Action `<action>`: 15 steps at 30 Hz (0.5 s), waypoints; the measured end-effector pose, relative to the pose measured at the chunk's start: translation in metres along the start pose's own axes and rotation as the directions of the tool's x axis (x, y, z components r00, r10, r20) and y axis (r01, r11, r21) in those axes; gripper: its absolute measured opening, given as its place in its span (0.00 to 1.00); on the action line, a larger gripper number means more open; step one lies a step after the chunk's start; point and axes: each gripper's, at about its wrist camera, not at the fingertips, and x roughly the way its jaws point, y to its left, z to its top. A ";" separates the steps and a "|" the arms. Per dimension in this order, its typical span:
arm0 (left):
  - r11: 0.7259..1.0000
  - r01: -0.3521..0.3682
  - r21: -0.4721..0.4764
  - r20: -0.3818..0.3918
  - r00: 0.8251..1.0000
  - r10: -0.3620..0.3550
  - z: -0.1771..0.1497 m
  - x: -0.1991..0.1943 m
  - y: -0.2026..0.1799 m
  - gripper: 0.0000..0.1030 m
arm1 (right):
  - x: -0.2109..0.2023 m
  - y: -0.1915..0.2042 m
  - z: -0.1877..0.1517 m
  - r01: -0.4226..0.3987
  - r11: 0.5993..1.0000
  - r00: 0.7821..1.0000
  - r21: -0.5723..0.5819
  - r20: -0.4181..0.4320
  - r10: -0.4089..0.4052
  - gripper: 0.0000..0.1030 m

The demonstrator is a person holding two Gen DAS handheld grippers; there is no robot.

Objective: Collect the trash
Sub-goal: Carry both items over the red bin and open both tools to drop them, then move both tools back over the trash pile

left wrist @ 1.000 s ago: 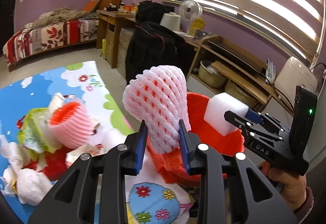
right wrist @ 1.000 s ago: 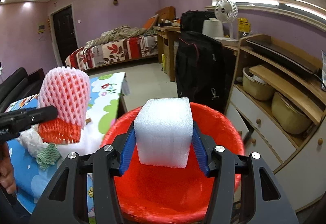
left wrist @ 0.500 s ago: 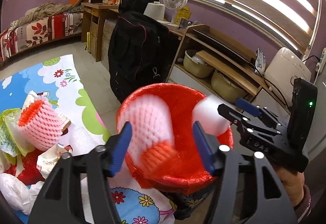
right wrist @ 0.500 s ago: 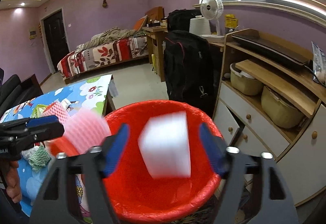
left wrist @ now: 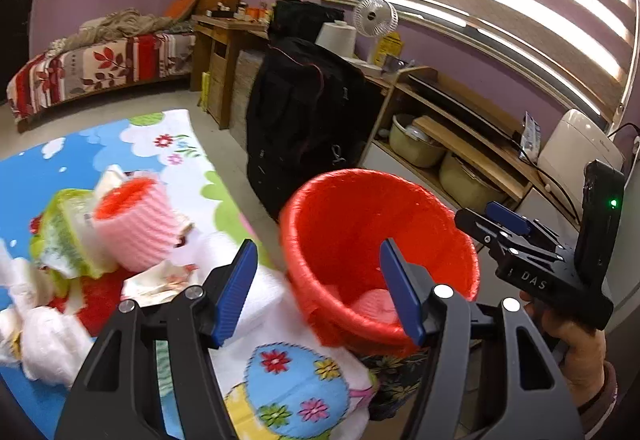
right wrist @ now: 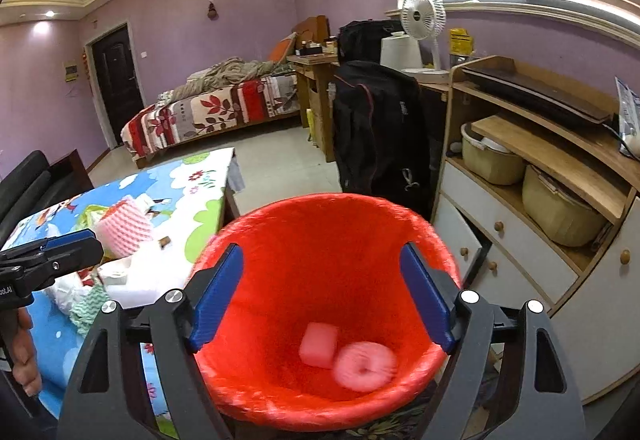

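- "DAS" reads on the right gripper; fingers spread, holding nothing
- left gripper likewise spread, over the red bin
- foam block and pink foam net lie inside the bin
- more trash on the table, left; black bag behind

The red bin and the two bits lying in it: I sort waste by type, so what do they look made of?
Red bin: seemingly a thin plastic liner, glossy and crinkled at the rim. Block: probably foam, matte with soft edges, tinted pink by the bin. Ring-shaped piece: likely foam fruit netting, though blur hides its mesh.
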 end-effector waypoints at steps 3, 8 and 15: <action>0.999 -0.032 -0.010 0.028 0.999 0.032 -0.003 -0.017 0.012 0.60 | -0.002 0.011 -0.001 -0.005 1.000 1.000 -0.004 0.010 0.005 0.80; 0.996 -0.084 -0.039 0.078 0.993 0.087 -0.007 -0.047 0.033 0.60 | -0.008 0.034 0.000 -0.044 0.999 0.999 -0.029 0.013 0.045 0.80; 0.982 -0.152 -0.111 0.145 0.975 0.168 -0.008 -0.093 0.071 0.60 | -0.011 0.062 0.004 -0.086 0.995 0.996 -0.054 0.018 0.087 0.80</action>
